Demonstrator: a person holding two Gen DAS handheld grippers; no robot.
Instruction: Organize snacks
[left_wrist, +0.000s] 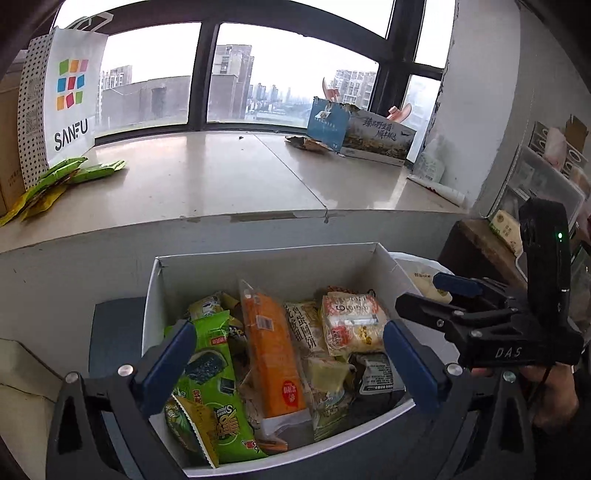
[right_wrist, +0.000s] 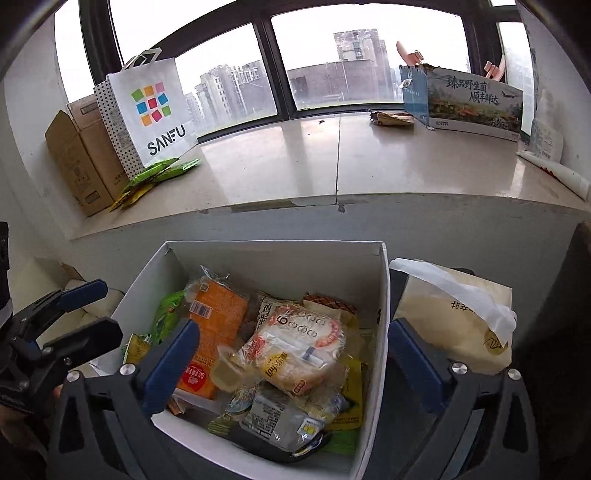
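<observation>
you're hovering your left hand-held gripper (left_wrist: 290, 363) spread wide over the snacks (left_wrist: 273, 354) piled in the white box (left_wrist: 258, 266), right hand-held gripper (right_wrist: 291, 363) also gaping, nothing pinched, green packets (right_wrist: 159, 173) sitting on the sill (right_wrist: 277, 166)

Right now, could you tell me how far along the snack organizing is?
Early, by the look of it. A few green packets already lie on the windowsill beside the SANFU bag. Nothing is in hand: the left gripper and right gripper hover open over the white box, which remains full of mixed snacks.
</observation>
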